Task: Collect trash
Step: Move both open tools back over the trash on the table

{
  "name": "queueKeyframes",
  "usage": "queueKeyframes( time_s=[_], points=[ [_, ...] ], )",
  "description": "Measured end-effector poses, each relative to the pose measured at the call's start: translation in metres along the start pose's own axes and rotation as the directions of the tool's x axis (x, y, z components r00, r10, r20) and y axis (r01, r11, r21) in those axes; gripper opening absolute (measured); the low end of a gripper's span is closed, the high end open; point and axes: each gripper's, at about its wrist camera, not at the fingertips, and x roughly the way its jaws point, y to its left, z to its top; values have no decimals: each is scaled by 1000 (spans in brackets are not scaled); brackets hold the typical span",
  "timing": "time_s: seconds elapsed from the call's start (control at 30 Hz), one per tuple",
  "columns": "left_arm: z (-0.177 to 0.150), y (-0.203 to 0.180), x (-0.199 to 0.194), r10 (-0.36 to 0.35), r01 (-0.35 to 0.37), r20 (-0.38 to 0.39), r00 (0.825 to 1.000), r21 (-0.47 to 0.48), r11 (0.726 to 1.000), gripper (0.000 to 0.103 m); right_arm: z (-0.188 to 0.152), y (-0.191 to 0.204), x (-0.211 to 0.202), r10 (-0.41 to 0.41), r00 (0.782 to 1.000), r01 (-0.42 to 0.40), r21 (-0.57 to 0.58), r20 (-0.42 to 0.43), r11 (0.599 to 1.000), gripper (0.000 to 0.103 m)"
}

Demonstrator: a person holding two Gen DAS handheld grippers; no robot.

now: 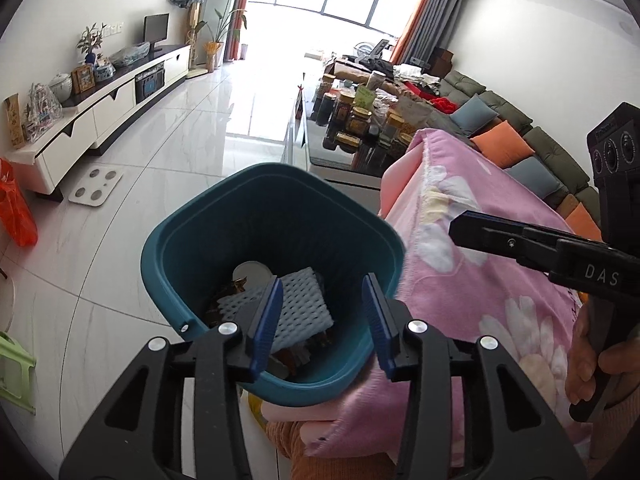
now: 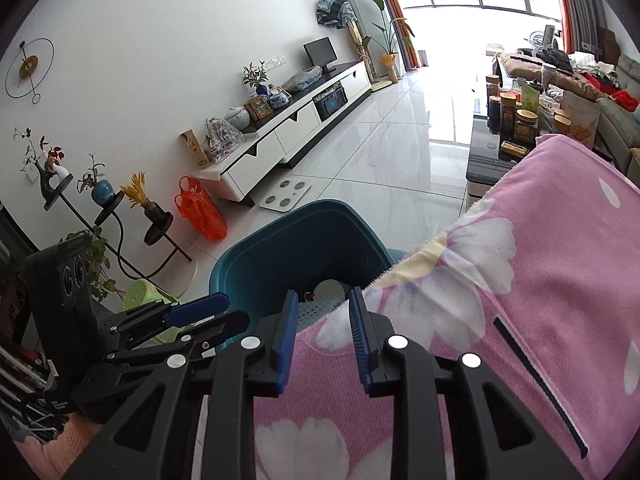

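Observation:
A teal trash bin [image 1: 192, 240] stands on the floor against a table draped in a pink flowered cloth [image 1: 480, 248]. Inside the bin lie a white foam net [image 1: 300, 304], a round white lid [image 1: 250, 271] and some brown scraps. My left gripper [image 1: 323, 286] hangs open right above the bin's mouth, with nothing between its blue pads. My right gripper [image 2: 323, 298] is open over the edge of the pink cloth [image 2: 520, 280], next to the bin [image 2: 280, 240], and holds nothing. A hand [image 1: 588, 360] grasps its handle.
A dark coffee table [image 1: 340, 160] crowded with jars stands beyond the bin, with a sofa and cushions [image 1: 504, 144] to its right. On the tiled floor are a white scale [image 1: 96, 186], an orange bag [image 2: 200, 212], a green stool [image 1: 16, 372] and a plant stand [image 2: 120, 216].

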Motion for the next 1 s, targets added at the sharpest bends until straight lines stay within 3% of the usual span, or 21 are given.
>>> queueKeyframes(
  time_s=[0.07,0.23,0.53,0.73,1.0],
  points=[
    [2,-18,-13,-41,39,35,999,38,998,48,-7,-5,-20,-8,999,9,-7,35,1000,38],
    [1,-78,-28,-166,155,62,984,159,975,54,-32,-31,-67,-61,994,60,17,92,998,40],
    [-20,-188,-4,-351,361,-88,932,309,880,54,-86,-100,-151,-243,956,211,189,163,959,40],
    [-33,-244,14,-395,431,-172,902,371,823,54,-116,-147,-196,-369,912,306,305,178,902,40],
    [-42,-292,31,-422,489,-248,872,401,775,54,-148,-191,-236,-475,861,372,411,184,833,40]
  ],
)
